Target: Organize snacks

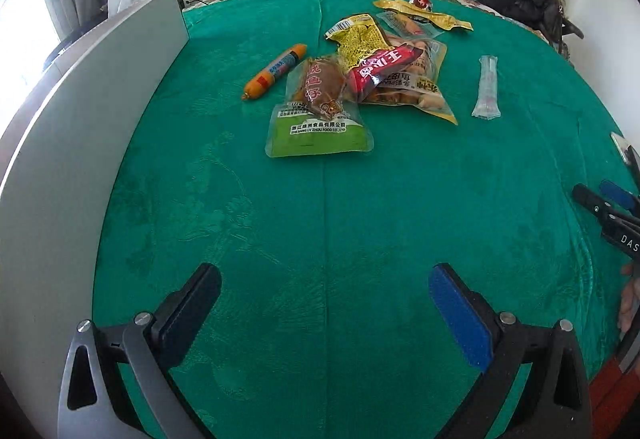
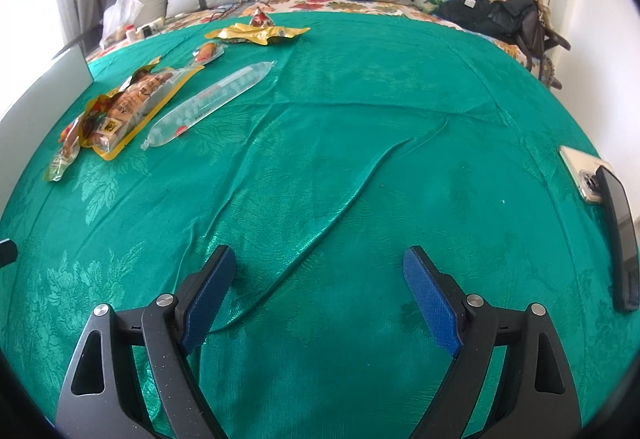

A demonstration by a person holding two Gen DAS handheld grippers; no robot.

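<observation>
Bed covered in a green patterned satin spread (image 1: 320, 219), snacks loose on it toward the pillows. Far left, a pale grey flat-sided box (image 1: 80, 127) stands at the spread's edge. Next, an orange plastic-cased sausage stick (image 1: 275, 72) lies alone, just beside a heap: a green-labelled clear pouch (image 1: 320, 135) under a brown squid packet, against a yellow-edged bag with a red wrapper on top (image 1: 394, 79). Right of the heap, apart, a long clear tube of white candies (image 1: 487, 87). Left gripper (image 1: 324, 303) hangs well short of the heap, jaws wide, nothing between. Right gripper (image 2: 320, 279) likewise spread and empty over a crease. Likely best to take the lone sausage first, closing across its narrow width, then the heap's top packet.
</observation>
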